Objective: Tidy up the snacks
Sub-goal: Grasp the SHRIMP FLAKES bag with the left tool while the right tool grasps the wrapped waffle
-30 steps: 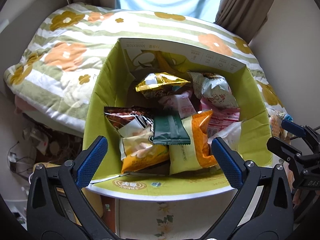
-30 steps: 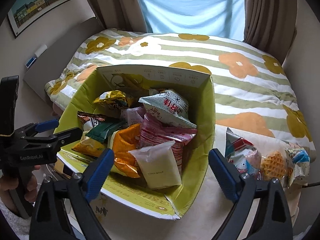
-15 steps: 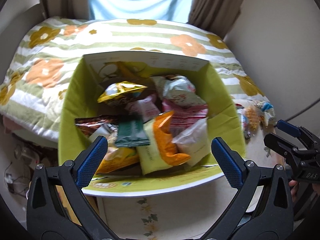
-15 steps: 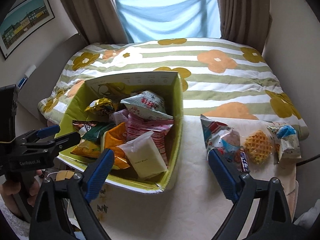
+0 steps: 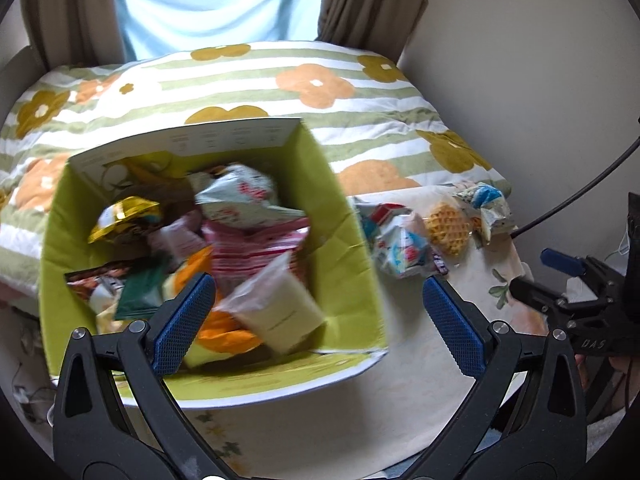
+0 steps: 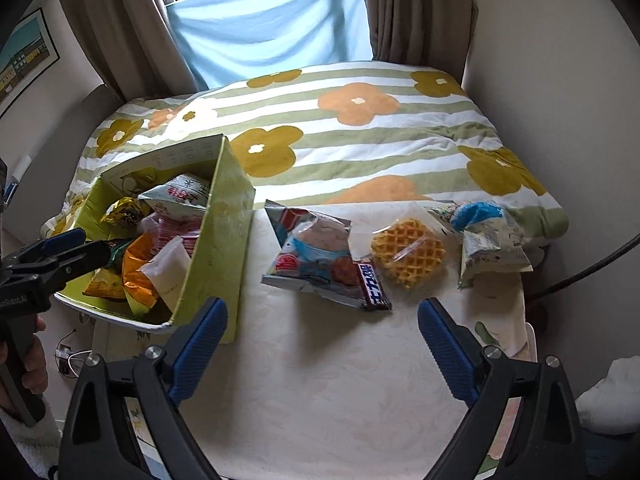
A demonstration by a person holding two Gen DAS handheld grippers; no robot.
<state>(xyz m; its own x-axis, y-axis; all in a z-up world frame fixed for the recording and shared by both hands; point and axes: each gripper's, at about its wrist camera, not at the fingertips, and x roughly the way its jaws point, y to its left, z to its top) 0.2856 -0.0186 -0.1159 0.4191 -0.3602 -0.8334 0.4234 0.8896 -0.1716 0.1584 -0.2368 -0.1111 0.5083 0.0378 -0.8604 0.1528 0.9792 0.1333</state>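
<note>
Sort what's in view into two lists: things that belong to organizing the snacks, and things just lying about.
Part of the job:
green snack box
blue-and-red snack bag
chocolate bar
wrapped waffle
blue-topped snack packet
left gripper and right gripper, both open

Just lying about:
floral quilt
curtains
framed picture
black cable

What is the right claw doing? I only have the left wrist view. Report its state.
Observer: The right claw is open and empty, over bare tablecloth in front of the loose snacks.
Operator: Name the snack nearest it.
Observer: A dark chocolate bar, lying against the near edge of the blue-and-red packet, left of the waffle.
</note>
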